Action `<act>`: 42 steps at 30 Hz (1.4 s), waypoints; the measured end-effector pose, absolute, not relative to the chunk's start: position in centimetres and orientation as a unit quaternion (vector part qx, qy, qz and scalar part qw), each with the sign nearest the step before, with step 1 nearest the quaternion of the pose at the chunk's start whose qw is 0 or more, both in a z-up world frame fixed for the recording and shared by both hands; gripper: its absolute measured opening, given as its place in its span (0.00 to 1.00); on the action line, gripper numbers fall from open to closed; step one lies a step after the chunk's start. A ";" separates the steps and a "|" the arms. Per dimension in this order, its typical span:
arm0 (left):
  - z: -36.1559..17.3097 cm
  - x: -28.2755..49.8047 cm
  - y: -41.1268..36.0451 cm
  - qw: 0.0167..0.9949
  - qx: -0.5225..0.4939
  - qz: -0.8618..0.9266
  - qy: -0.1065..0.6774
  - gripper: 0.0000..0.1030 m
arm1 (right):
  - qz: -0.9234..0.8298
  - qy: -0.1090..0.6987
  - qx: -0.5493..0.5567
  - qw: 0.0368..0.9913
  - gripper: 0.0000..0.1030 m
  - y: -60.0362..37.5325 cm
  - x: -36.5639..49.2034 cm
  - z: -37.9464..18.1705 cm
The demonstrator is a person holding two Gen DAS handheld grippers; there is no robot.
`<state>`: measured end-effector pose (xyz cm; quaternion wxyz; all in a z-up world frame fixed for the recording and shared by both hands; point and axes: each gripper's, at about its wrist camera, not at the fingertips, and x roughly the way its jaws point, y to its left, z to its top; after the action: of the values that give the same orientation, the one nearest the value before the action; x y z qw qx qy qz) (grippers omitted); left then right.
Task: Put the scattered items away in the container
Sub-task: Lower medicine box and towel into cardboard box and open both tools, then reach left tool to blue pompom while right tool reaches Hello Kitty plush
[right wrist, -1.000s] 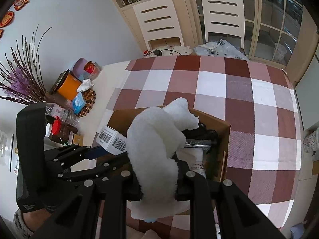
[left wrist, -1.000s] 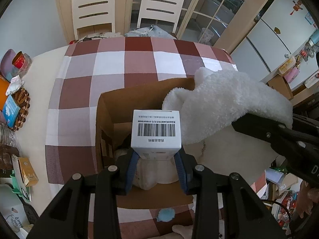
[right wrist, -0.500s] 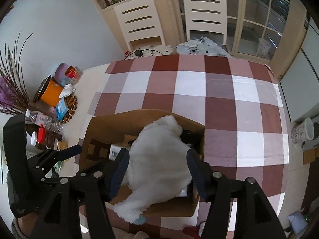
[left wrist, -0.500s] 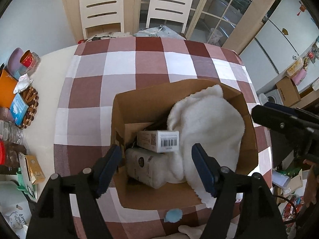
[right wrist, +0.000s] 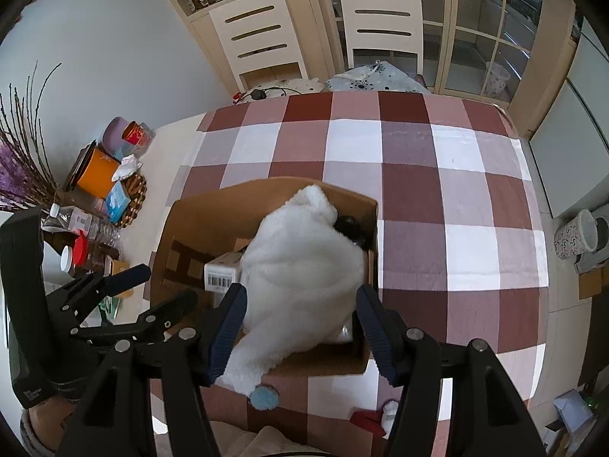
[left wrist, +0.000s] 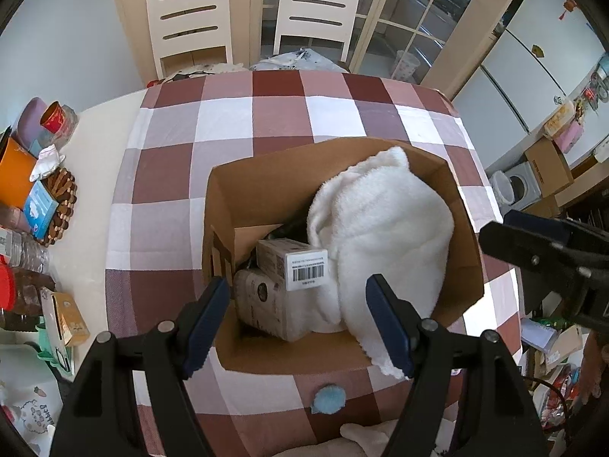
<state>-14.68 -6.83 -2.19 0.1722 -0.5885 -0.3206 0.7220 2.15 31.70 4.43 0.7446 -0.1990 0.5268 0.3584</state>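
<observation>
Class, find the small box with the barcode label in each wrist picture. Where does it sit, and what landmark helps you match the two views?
Left wrist: barcode box at centre, inside the cardboard box, left of the white fleece.
Right wrist: barcode box left of centre, against the fleece's left side.
Shared landmark: blue pompom on the tablecloth.

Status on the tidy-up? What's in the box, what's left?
Done: the barcoded white box and most of the fluffy white garment sit in the cardboard box.
In hand: nothing; left gripper and right gripper are open.
Left: the garment's tail overhangs the near wall; a blue pom-pom lies on the checked tablecloth.
</observation>
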 end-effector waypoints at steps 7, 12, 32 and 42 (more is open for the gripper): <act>-1.2 -13.4 -6.5 0.176 -0.592 0.722 -0.313 0.73 | 0.350 0.530 -0.192 0.748 0.60 30.6 0.8 4.6; -0.7 -12.5 -6.1 0.180 -0.595 0.720 -0.308 0.73 | 0.342 0.532 -0.183 0.753 0.60 29.8 0.0 4.8; 0.3 -6.3 -3.2 0.227 -0.641 0.684 -0.264 0.74 | 0.290 0.549 -0.140 0.771 0.60 23.7 -3.9 4.4; -4.5 -2.0 0.6 0.253 -0.699 0.624 -0.241 0.74 | 0.203 0.607 -0.119 0.759 0.60 17.3 -3.3 -1.8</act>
<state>-1.96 0.59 -4.46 0.2529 -0.6988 -0.2412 0.6241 -3.30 17.27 -1.83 0.7588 -0.1193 0.6071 0.2034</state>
